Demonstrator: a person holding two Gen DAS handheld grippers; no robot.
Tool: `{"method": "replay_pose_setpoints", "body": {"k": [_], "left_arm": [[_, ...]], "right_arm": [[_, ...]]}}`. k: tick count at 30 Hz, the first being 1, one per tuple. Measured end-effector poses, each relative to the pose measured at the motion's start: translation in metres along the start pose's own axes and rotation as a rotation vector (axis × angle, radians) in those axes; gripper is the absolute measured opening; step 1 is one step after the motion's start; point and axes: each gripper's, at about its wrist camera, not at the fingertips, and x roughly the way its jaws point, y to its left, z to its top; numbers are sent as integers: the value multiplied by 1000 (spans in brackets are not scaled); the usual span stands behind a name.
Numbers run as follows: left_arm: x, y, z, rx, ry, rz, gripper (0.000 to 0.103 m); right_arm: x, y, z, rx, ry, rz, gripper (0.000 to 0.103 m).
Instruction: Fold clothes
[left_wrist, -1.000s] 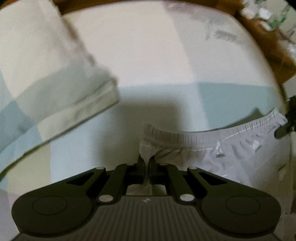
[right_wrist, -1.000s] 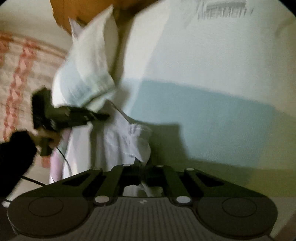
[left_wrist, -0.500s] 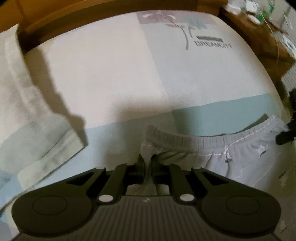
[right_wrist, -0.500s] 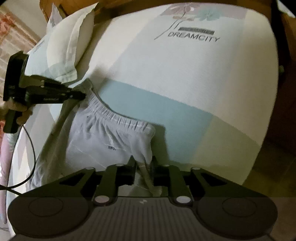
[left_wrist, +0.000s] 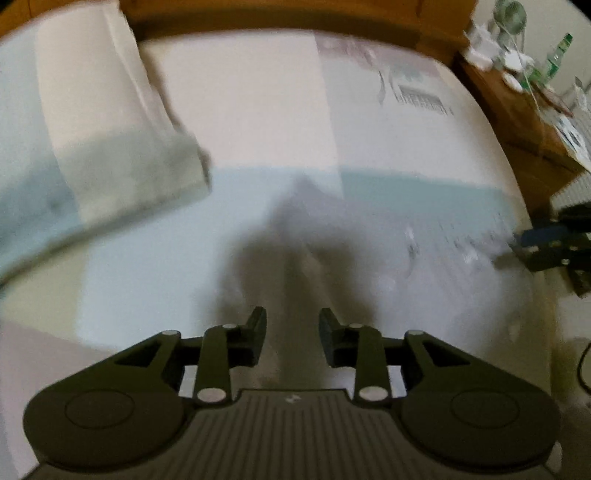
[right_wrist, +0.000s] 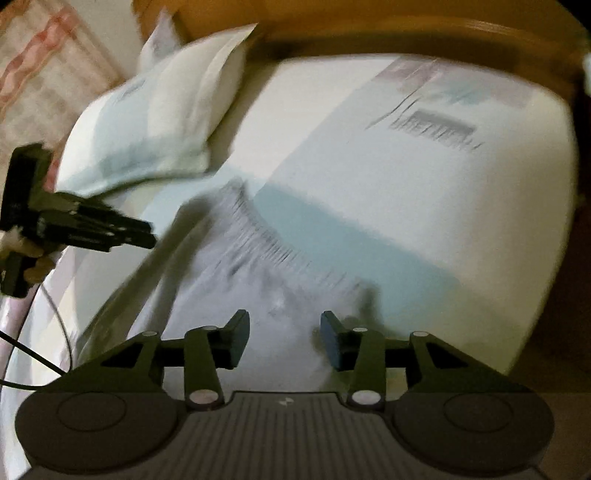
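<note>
A pale grey garment with an elastic waistband (left_wrist: 424, 280) lies on the bed, blurred by motion; in the right wrist view it (right_wrist: 240, 280) spreads from the centre toward the lower left. My left gripper (left_wrist: 291, 321) hovers over its left waistband corner. Its jaws are opening, with a clear gap and no cloth pinched between them. My right gripper (right_wrist: 282, 325) hangs over the other corner, jaws also opening and pads free of the cloth. Each gripper shows in the other's view: the right one (left_wrist: 546, 247) at the right edge, the left one (right_wrist: 147, 234) at the left.
The bed sheet (left_wrist: 240, 110) has white, blue and beige blocks with a printed word. A pillow (left_wrist: 110, 140) lies at the upper left, below a wooden headboard (left_wrist: 295, 14). A wooden nightstand (left_wrist: 517, 85) with clutter stands to the right. A black cable (right_wrist: 55, 332) trails from the left gripper.
Both grippers were shut on the waistband corners and now stand open, with the cloth dropped onto the bed. Both have lifted away slightly, and the views are blurred.
</note>
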Motion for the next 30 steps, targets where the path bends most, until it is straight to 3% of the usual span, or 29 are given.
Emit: {"method": "replay_pose_setpoints", "body": {"k": [2,5,11,15,20,24,28,30], "left_arm": [[8,4,-15,-25,45,-15,31],[13,17,-38,-78,90,27,31],[-15,31,-61,-204,67,38,29],[-26,23,-77,-246,46,-28,34],[-6,14,-107,-326,52,-63,34],[-12,15,-118,-382,-11,-16,36],[-34,14,-127,-412,-66,17,35],[-46,9,-140,-425,-86,28,40]], "right_arm": [[11,0,-8,-16,36,-12,48],[27,-1,-20,-41,91,-31,46],[28,-3,-19,-29,126,-29,47],[31,5,-19,-39,136,-34,62],[37,19,-22,-88,140,-47,82],[45,31,-24,-131,159,-49,102],[53,46,-27,-184,175,-106,103],[56,53,-30,-218,177,-140,103]]}}
